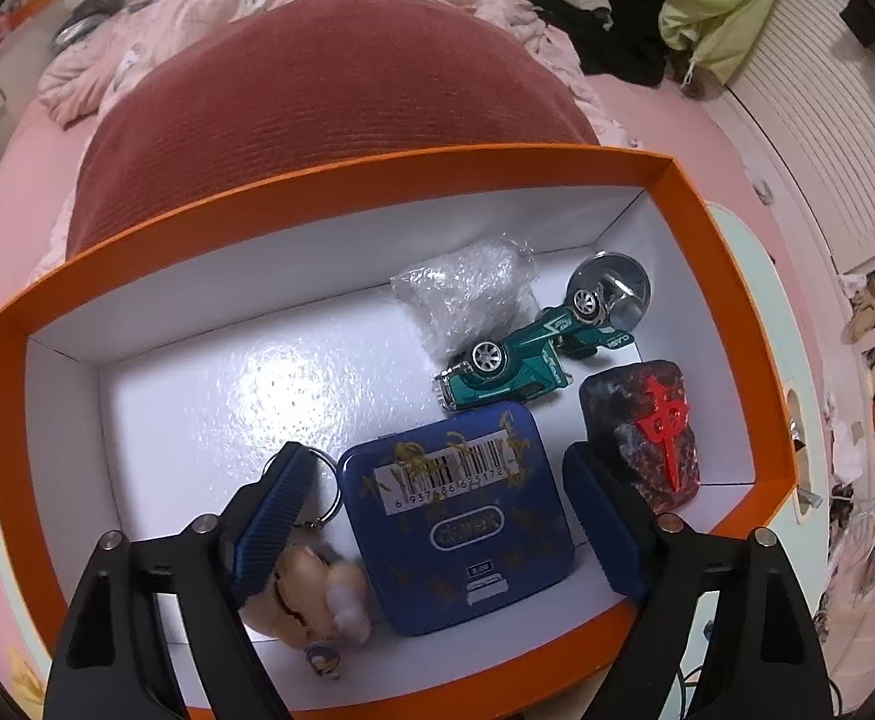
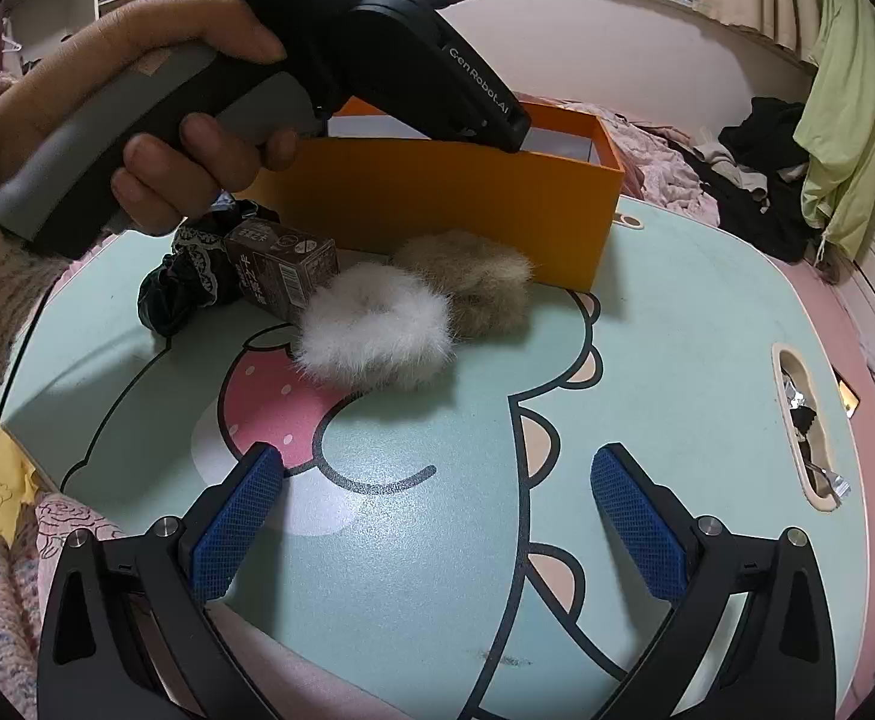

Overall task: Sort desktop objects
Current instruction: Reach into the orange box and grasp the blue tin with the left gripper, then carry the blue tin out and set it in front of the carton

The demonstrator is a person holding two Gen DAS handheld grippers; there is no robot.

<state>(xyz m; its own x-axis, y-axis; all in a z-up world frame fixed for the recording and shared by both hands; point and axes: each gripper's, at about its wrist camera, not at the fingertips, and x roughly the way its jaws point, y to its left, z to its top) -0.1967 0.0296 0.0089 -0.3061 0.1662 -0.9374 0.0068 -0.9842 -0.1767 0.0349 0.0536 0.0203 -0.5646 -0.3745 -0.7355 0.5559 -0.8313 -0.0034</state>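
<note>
Half done by my reckoning: the orange box [image 1: 731, 252] already holds a blue tin [image 1: 458, 516], toy car [image 1: 509, 369] and stone [image 1: 647, 438], the left gripper [image 1: 437, 516] empty over the tin, while two fluffy scrunchies [image 2: 377, 324], a small carton [image 2: 284, 267] and black lace [image 2: 188, 282] wait mid-frame beyond the wide, empty right gripper [image 2: 437, 516].

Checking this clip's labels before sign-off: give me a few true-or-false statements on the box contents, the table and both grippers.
1. A blue tin lies in the orange box. True.
2. The green toy car stands on the table outside the box. False: it lies in the box, wheels facing the camera.
3. The right gripper holds the white fluffy scrunchie. False: its jaws are open and empty; the scrunchie lies on the table.
4. A beige fluffy scrunchie lies beside the white one. True.
5. The left gripper points into the box. True.
</note>
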